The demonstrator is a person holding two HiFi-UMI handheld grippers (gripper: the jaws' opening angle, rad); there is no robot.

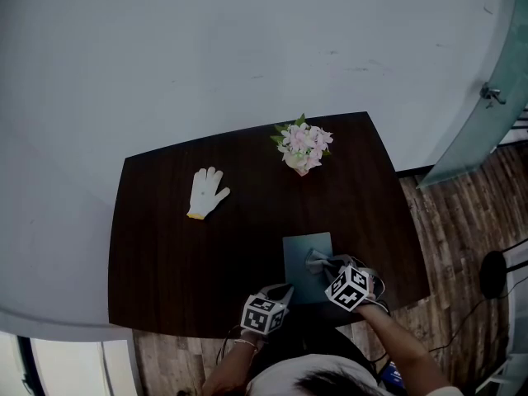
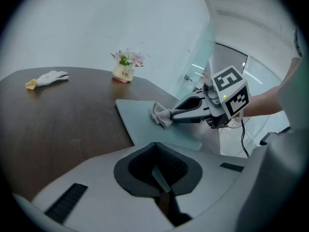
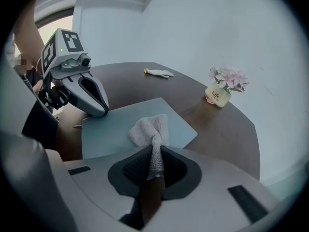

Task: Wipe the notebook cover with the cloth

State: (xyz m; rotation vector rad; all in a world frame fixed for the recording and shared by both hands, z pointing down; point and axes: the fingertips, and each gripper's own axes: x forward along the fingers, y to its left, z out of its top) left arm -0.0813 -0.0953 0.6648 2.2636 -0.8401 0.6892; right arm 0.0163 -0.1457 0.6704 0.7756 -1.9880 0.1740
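Right gripper (image 3: pixel 153 152): jaws clamped on the cloth (image 3: pixel 147 128), whose bunched end rests on the notebook (image 3: pixel 108 129) directly ahead. Left gripper (image 2: pixel 155 149): jaws together, empty, notebook just ahead. Step in hand: wiping, apparently. Next move likely requires dragging the cloth across the cover under light pressure.

The notebook (image 1: pixel 299 254) has its near end hidden under the right gripper (image 1: pixel 327 264) and cloth (image 1: pixel 315 259), lower centre (the person (image 1: pixel 318 379) is cut by the bottom edge).
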